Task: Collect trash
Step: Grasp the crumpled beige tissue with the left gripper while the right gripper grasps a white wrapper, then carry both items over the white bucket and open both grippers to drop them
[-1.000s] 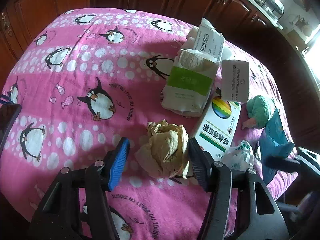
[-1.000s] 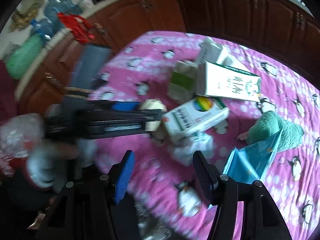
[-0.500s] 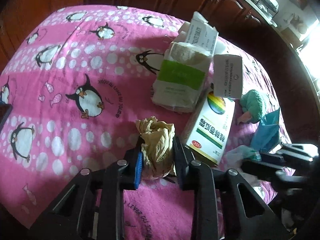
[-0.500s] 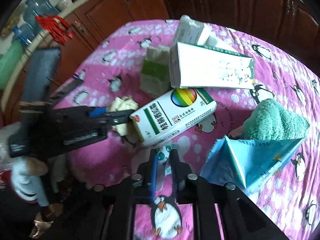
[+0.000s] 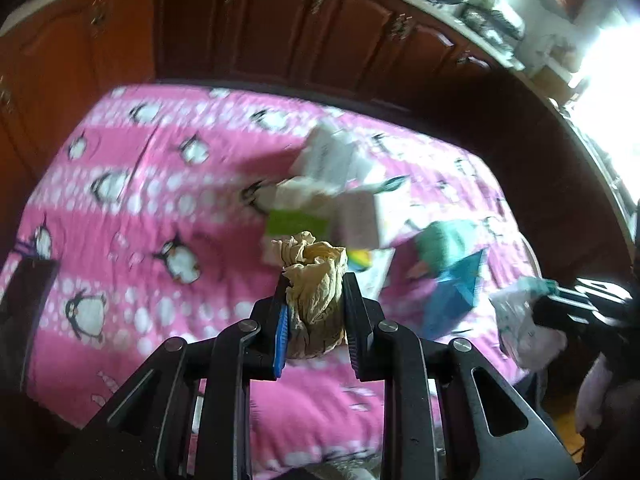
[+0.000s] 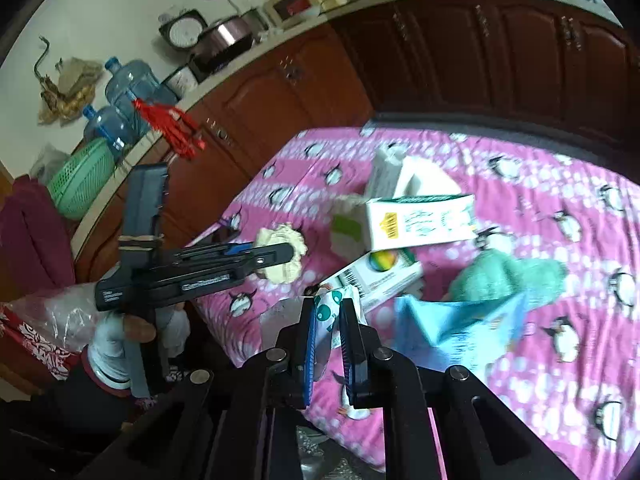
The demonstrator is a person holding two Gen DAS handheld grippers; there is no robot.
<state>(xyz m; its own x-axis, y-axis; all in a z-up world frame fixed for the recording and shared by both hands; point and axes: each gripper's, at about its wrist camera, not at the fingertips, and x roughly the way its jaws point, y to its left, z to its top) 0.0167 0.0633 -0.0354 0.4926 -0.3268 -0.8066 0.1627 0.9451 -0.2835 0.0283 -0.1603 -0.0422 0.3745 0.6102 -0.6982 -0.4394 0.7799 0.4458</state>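
Note:
My left gripper (image 5: 314, 286) is shut on a crumpled beige paper ball (image 5: 314, 292) and holds it above the pink penguin cloth (image 5: 140, 200). From the right wrist view the same left gripper (image 6: 286, 256) shows from the side with the paper ball (image 6: 282, 256) in its tips. My right gripper (image 6: 326, 308) is shut on a crumpled white wrapper with green print (image 6: 330, 312), lifted off the cloth. In the left wrist view that wrapper (image 5: 520, 320) hangs from the right gripper at the right edge.
On the cloth lie a white and green carton (image 6: 420, 220), a box with a rainbow disc (image 6: 384, 276), a tissue pack with a green label (image 5: 296, 220), a teal cloth lump (image 6: 504, 280) and blue folded paper (image 6: 452, 328). Dark wooden cabinets (image 5: 260, 28) ring the table.
Both grippers closed, the left on the paper ball and the right on the white wrapper, then both rose off the cloth with their loads.

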